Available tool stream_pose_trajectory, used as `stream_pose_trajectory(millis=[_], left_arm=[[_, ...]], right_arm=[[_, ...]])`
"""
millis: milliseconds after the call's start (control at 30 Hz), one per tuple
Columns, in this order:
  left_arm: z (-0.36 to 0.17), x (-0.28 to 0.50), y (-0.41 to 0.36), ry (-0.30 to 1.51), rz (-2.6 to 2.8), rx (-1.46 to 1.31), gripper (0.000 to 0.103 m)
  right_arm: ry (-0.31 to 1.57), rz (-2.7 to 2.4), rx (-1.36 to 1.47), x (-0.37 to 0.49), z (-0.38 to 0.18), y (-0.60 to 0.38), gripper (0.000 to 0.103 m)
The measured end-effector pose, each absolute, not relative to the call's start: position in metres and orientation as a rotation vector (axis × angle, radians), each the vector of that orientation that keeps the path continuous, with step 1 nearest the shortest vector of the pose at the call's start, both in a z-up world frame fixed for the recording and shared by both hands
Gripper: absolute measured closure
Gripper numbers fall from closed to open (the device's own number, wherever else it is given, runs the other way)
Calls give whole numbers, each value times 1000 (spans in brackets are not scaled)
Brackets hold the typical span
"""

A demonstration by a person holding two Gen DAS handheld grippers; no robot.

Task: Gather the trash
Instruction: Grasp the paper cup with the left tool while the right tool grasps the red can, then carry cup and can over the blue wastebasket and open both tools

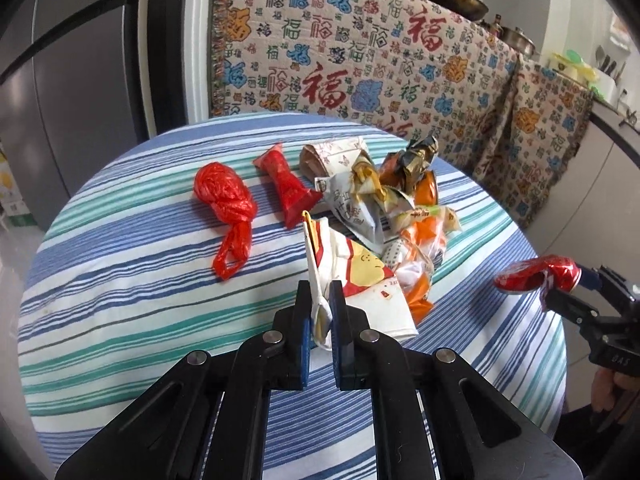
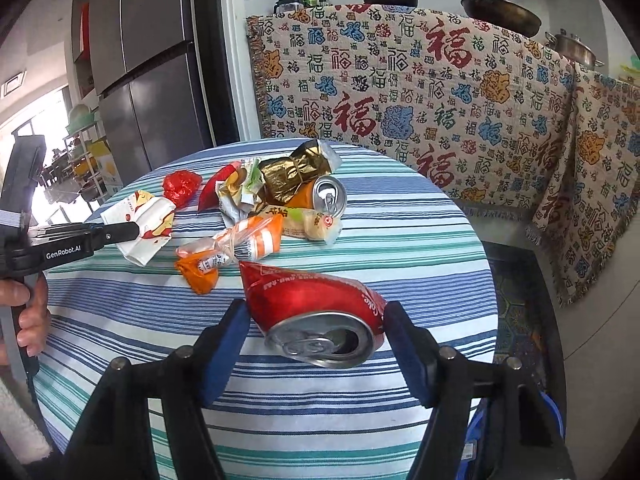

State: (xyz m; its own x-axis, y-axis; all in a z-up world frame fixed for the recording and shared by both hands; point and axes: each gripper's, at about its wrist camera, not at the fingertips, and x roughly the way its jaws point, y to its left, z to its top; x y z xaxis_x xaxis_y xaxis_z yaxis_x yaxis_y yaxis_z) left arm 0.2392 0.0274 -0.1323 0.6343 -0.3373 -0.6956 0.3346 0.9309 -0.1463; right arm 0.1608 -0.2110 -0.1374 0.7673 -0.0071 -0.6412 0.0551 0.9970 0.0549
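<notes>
My left gripper (image 1: 320,292) is shut on the edge of a white paper wrapper (image 1: 372,280) printed in yellow and red, at the near side of the trash pile. From the right wrist view, that gripper (image 2: 132,230) reaches in from the left with the wrapper (image 2: 148,216) in it. My right gripper (image 2: 316,312) is shut on a crushed red can (image 2: 316,300), its pads pressing both sides. The can (image 1: 532,274) hangs above the table's right edge. A knotted red plastic bag (image 1: 226,196), a red packet (image 1: 286,184), crumpled wrappers (image 1: 384,196) and an orange can (image 2: 328,198) lie on the striped tablecloth (image 1: 120,280).
A patterned cloth (image 1: 360,60) hangs over the counter behind the round table, with pans (image 2: 500,10) on top. A grey fridge (image 2: 152,60) stands at the back left. Something blue (image 2: 516,432) sits low beside the table's right edge. A hand (image 2: 32,312) grips the left tool.
</notes>
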Motion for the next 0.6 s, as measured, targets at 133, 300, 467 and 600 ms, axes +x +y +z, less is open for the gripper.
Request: stream_pose_trajectory(millis=[133, 300, 467, 600], left_arm=[[-127, 235, 23, 782, -396, 0, 97], [-118, 229, 16, 779, -433, -15, 97], [-106, 218, -7, 763, -498, 4, 97], [-98, 207, -29, 751, -545, 20, 97]], right_arm=[[683, -41, 88, 157, -132, -218, 33], [652, -53, 108, 150, -120, -229, 33], [627, -75, 128, 139, -111, -243, 34], [610, -107, 140, 128, -105, -259, 34]])
